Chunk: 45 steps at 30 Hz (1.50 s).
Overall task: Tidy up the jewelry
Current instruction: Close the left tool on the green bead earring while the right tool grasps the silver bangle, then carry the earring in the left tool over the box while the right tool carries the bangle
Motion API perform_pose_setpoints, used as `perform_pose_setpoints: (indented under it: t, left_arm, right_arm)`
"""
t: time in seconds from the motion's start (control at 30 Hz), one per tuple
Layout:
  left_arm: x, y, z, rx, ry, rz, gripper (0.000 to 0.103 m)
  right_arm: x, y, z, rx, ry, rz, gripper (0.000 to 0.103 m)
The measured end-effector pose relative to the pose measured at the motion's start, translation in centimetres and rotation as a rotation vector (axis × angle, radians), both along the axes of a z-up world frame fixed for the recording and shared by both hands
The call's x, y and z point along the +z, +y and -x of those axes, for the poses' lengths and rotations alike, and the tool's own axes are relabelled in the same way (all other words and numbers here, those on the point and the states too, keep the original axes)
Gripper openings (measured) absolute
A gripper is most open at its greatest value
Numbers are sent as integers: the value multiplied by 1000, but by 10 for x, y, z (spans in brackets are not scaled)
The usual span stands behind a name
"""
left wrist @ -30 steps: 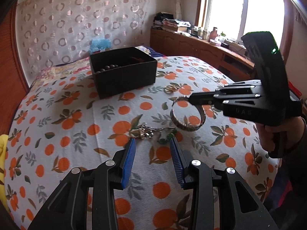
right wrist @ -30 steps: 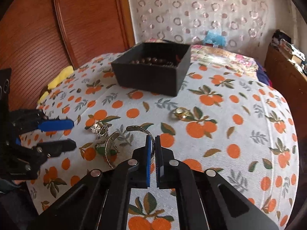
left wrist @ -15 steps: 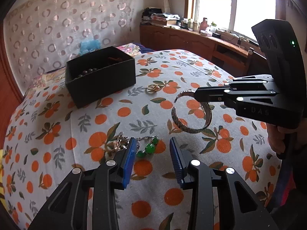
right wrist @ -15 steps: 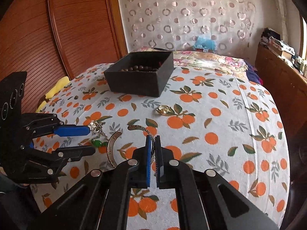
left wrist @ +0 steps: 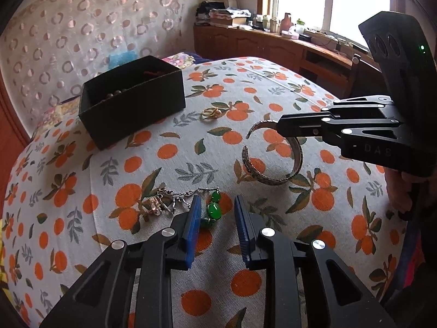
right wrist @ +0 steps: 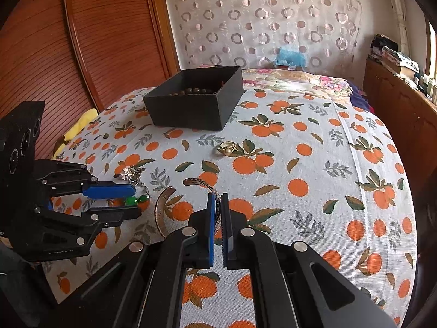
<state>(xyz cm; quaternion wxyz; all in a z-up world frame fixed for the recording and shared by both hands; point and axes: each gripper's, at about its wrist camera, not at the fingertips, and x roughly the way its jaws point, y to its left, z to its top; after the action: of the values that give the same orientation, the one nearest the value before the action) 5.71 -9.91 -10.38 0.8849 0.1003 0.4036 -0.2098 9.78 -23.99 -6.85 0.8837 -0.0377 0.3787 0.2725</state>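
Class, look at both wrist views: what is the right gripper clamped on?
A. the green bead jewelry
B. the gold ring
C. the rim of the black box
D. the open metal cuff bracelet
D: the right gripper is shut on the cuff bracelet, pinching its band, while the gold ring lies apart on the cloth.

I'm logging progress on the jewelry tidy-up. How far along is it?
Done: brown beads already lie in the black box. In hand: the right gripper is shut on the silver cuff bracelet; the left gripper is open around the green-bead chain. Left: both of those, plus the gold ring on the cloth.
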Motion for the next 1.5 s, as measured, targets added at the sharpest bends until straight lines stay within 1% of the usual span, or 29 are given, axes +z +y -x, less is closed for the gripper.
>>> perform_pose_setpoints:
  t: [0.13,0.23,0.27,0.3,0.4,0.5,0.67,0.9,0.97,1.17,1.3,1.5]
  left_arm:
    - [-1,-3,2,-13,-9,-24,23]
    - [-1,-2,2,-13,-4,-18,23]
    - [-1,-2,2,-13,-8,-19,15]
    - [-1,-1,2,-15,-6,-15,11]
    - [2,2,4,-7,-14,-8,10]
    - [11,5,10,1,-41,16,9]
    - [43,14,18,11,-109,70,9]
    - [95,35,8,25,-185,133,9]
    - [111,39,4,27,-215,136,9]
    - [144,46,-9,45,-280,122,9]
    - [152,53,-21,65,-296,115,8]
    - [154,57,-42,94,-297,90,8]
  right_arm:
    - [-1,1,0,0,3,2,5]
    - [-1,1,0,0,1,2,5]
    - [-1,1,0,0,1,1,5]
    - [-1,1,0,1,1,0,5]
    - [-1,1,-1,4,1,2,5]
    - [0,2,0,6,-3,1,5]
    - [9,6,-3,13,-19,5,5]
    - [37,18,-18,28,-70,10,5]
    - [46,19,-23,25,-87,9,5]
    - [68,23,-40,22,-118,5,5]
    - [76,29,-58,16,-126,16,5]
    - [78,41,-93,1,-111,8,5]
